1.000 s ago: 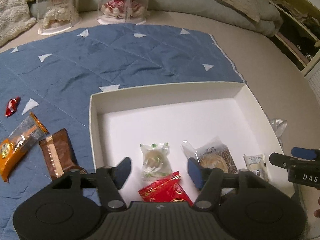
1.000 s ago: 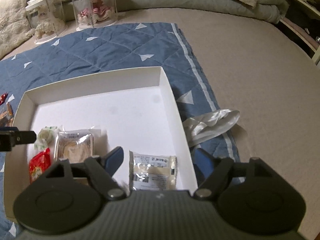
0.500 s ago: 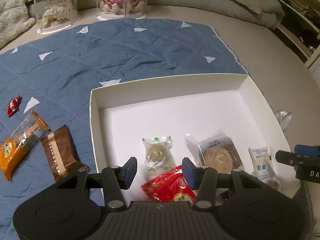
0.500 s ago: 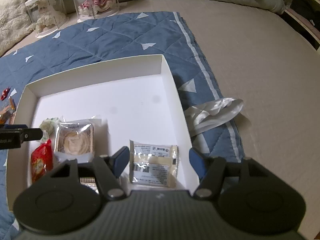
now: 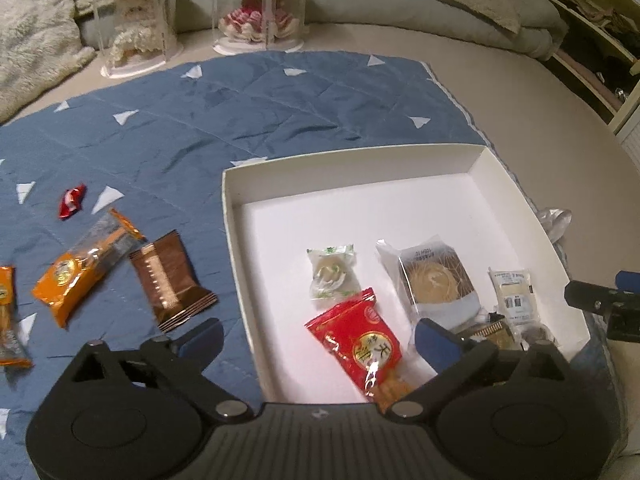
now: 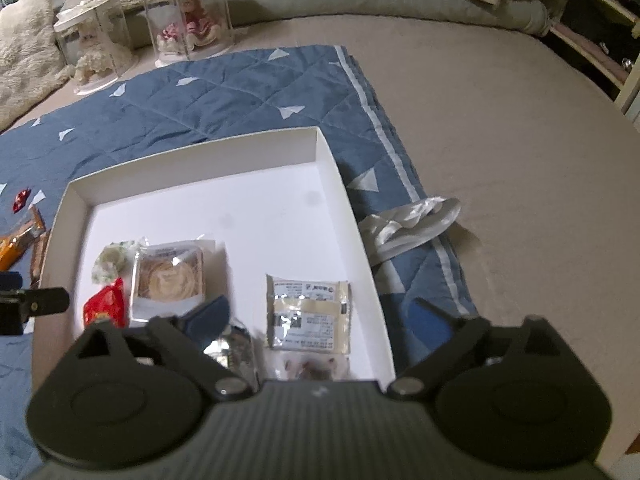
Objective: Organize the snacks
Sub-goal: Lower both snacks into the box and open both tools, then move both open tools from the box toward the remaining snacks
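A beige carpeted floor (image 6: pixel 500 128) carries a blue quilted mat with white triangles (image 5: pixel 248 120), and on it sits a shallow white cardboard box (image 5: pixel 516 200). Inside the box lie a red foil snack packet (image 5: pixel 360 344), a small green-and-white wrapped sweet (image 5: pixel 332 274), a clear-wrapped round pastry (image 5: pixel 434 280) and a pale flat packet with a barcode (image 6: pixel 308 314). My left gripper (image 5: pixel 316 340) has just spread its jaws wide and holds nothing; the red packet lies below, between them. My right gripper (image 6: pixel 320 316) has likewise just opened wide, empty, over the barcode packet. Left of the box, on the mat, wait a brown wrapper (image 5: pixel 170 280), an orange packet (image 5: pixel 84 268) and a small red candy (image 5: pixel 72 206)
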The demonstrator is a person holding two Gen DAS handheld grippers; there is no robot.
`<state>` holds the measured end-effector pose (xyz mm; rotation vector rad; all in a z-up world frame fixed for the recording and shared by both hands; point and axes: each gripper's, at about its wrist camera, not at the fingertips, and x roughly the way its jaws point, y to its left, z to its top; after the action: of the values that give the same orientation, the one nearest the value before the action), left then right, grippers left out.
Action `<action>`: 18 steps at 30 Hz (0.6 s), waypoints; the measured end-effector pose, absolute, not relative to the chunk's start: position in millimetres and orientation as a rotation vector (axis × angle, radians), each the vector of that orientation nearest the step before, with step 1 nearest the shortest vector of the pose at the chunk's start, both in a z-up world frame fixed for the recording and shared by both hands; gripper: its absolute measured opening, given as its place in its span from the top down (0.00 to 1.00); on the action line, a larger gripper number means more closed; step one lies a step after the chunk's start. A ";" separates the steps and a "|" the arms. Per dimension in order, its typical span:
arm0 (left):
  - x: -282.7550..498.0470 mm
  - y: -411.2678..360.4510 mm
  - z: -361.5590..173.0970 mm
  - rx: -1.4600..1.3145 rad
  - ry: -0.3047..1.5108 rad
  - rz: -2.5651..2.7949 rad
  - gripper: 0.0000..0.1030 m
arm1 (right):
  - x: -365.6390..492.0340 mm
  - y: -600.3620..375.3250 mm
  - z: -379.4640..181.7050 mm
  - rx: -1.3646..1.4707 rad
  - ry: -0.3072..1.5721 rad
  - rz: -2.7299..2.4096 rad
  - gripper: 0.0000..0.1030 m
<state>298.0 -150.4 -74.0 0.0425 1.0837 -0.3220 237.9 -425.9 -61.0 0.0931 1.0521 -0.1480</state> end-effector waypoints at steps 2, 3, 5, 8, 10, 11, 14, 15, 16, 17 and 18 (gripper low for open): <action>292.6 -146.9 -70.3 0.034 1.079 -0.318 0.00 | 232.6 -421.8 -56.1 0.091 1.043 -0.142 0.01; 290.5 -145.4 -68.6 0.031 1.078 -0.316 0.00 | 230.3 -419.9 -53.9 0.089 1.040 -0.140 0.01; 286.7 -142.8 -65.4 0.029 1.076 -0.313 0.00 | 227.0 -417.3 -50.8 0.087 1.041 -0.137 0.00; 281.3 -139.4 -60.2 0.023 1.066 -0.312 0.00 | 222.6 -412.1 -44.7 0.090 1.041 -0.127 0.00; 278.2 -136.1 -56.9 0.016 1.060 -0.312 0.00 | 219.8 -407.8 -40.8 0.082 1.033 -0.128 0.00; 276.9 -134.2 -55.6 0.014 1.057 -0.310 0.00 | 218.3 -406.1 -39.5 0.082 1.031 -0.126 0.00; 273.6 -126.9 -52.6 0.013 1.054 -0.304 0.00 | 216.4 -400.2 -36.8 0.080 1.027 -0.120 0.00; 272.6 -124.1 -52.0 0.013 1.053 -0.301 0.00 | 215.9 -397.6 -36.0 0.076 1.025 -0.120 0.00; 271.7 -119.9 -51.2 0.013 1.052 -0.297 0.00 | 215.5 -395.3 -35.9 0.074 1.022 -0.121 0.00; 271.0 -116.1 -50.6 0.013 1.051 -0.290 0.00 | 215.3 -392.8 -35.3 0.074 1.020 -0.120 0.00; 270.2 -111.8 -49.9 0.012 1.049 -0.283 0.00 | 215.5 -389.6 -35.0 0.075 1.019 -0.118 0.00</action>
<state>270.2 -111.8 -49.9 0.0115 1.0494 -0.2834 215.5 -389.6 -35.0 0.0748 1.0195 -0.1179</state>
